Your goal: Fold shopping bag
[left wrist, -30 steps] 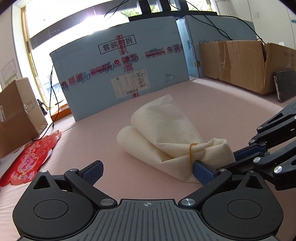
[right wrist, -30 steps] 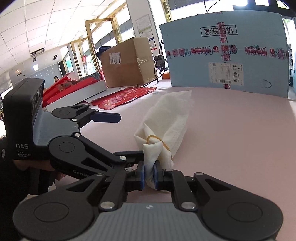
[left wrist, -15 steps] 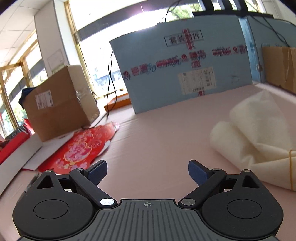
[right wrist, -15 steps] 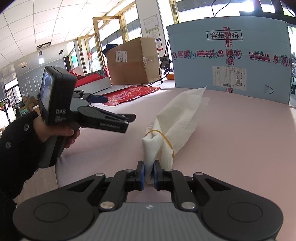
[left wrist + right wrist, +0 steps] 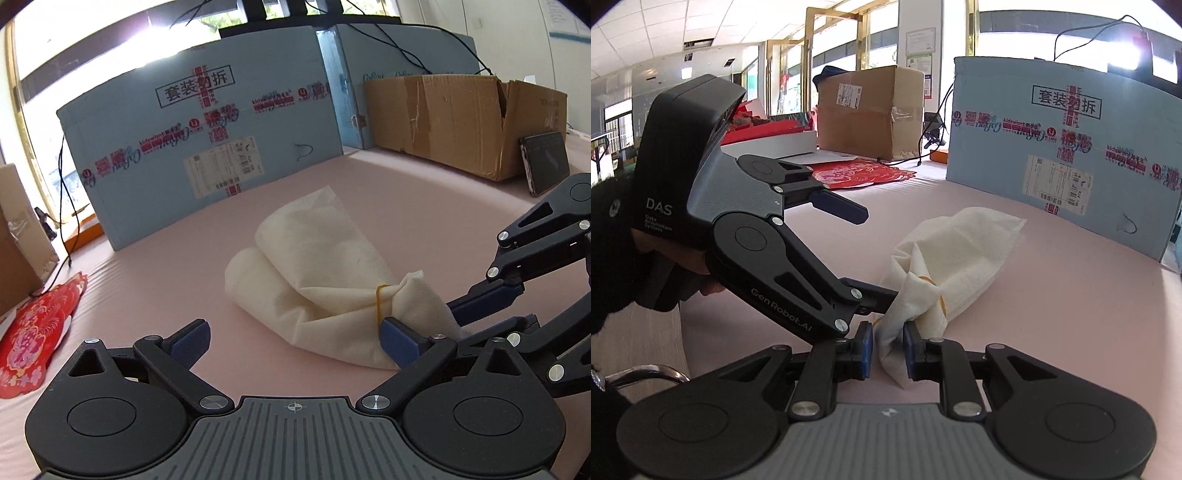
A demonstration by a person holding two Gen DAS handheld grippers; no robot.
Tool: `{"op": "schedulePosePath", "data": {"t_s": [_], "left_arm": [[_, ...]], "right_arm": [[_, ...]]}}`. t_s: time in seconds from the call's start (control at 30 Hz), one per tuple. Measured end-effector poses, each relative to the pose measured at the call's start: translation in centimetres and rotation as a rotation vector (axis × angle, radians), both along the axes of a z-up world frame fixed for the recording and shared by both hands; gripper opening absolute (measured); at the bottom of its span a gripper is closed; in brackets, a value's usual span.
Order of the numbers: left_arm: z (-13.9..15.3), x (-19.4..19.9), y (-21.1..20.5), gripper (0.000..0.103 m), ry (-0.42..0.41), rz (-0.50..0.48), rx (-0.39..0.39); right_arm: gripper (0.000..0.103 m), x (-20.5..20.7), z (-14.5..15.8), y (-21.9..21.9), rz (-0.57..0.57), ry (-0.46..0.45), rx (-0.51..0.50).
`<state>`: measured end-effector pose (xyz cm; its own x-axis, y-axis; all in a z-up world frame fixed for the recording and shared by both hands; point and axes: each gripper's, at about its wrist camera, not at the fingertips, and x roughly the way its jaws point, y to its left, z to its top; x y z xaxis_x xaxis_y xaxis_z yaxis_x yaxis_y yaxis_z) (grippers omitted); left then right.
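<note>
A rolled cream shopping bag (image 5: 314, 273) lies on the pink table, cinched near one end by a yellow rubber band (image 5: 380, 302). It also shows in the right wrist view (image 5: 964, 258). My left gripper (image 5: 295, 338) is open and empty; its right finger sits against the bag's banded end. My right gripper (image 5: 888, 349) has its jaws narrowly apart around the bag's tail beyond the band (image 5: 932, 291), with small gaps beside the cloth. The left gripper's body (image 5: 757, 236) shows in the right wrist view, one finger touching the bag.
A large blue carton (image 5: 207, 147) stands behind the bag. An open brown box (image 5: 461, 122) and a dark tablet (image 5: 545, 162) are at back right. Red paper cut-outs (image 5: 33, 332) and another brown box (image 5: 868, 110) lie to the left.
My left gripper swung away to the left, then came back to the bag's banded end. My right gripper's jaws have loosened from a tight pinch on the tail to a slight gap.
</note>
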<state>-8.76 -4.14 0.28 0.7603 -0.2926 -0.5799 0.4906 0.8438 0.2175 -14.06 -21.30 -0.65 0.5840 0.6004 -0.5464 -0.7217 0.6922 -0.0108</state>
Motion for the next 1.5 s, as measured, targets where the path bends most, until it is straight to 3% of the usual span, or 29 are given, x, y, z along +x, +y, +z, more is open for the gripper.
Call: {"op": "schedulePosePath", "data": {"t_s": [0.13,0.27,0.33,0.4,0.57,0.63,0.77,0.83,0.93,1.0,1.07,1.17,1.27,1.37,1.5], "left_arm": [[0.5,0.9,0.7,0.100,0.065,-0.033,-0.074],[0.8,1.8,0.2,0.100,0.114,-0.087,-0.058],[0.7,2.1,-0.4,0.103,0.120,-0.105,0.004],[0.7,1.6,-2.1,0.103,0.050,-0.124,0.136],[0.6,1.2,-3.4,0.103,-0.072,-0.055,0.250],[0.5,1.4,-2.5,0.103,-0.076,-0.016,0.227],[-0.6,2.3,1.3,0.103,-0.087,0.203,0.223],[-1.1,2.6,2.7,0.103,-0.090,0.228,0.193],[-1.2,3.0,3.2,0.103,-0.198,0.238,0.228],[-0.6,3.4,3.6,0.103,-0.265,0.195,0.191],[0.0,2.8,3.0,0.103,-0.274,0.045,0.151],[-0.3,2.2,1.5,0.103,-0.334,-0.001,0.229],[-0.1,2.2,2.0,0.103,-0.278,-0.030,0.137],[-0.1,2.1,2.0,0.103,-0.265,-0.040,0.119],[1.0,3.8,2.7,0.103,-0.196,-0.041,0.000]], "right_arm": [[0.024,0.0,-0.2,0.1,0.020,-0.008,-0.025],[0.023,-1.3,-0.4,0.9,0.055,-0.084,-0.109],[0.023,-1.5,-0.4,1.0,0.068,-0.092,-0.122],[0.023,-1.5,-0.4,1.0,0.072,-0.091,-0.122],[0.022,-2.0,-0.5,1.0,0.056,-0.111,-0.135],[0.021,-2.1,-0.5,0.9,0.052,-0.111,-0.132],[0.019,-2.1,-0.4,0.3,0.038,-0.088,-0.109],[0.019,-2.1,-0.3,0.2,0.035,-0.082,-0.100],[0.019,-1.9,-0.2,-0.1,0.033,-0.070,-0.089],[0.018,-1.7,-0.1,-0.2,0.032,-0.069,-0.088],[0.015,-1.8,0.2,-0.3,0.036,-0.078,-0.099],[0.015,-2.0,0.7,0.0,0.046,-0.136,-0.143],[0.017,-2.4,0.8,1.1,0.065,-0.249,-0.222],[0.019,-2.3,0.9,2.0,0.100,-0.268,-0.240],[0.015,-3.0,0.1,2.9,0.164,-0.285,-0.304]]}}
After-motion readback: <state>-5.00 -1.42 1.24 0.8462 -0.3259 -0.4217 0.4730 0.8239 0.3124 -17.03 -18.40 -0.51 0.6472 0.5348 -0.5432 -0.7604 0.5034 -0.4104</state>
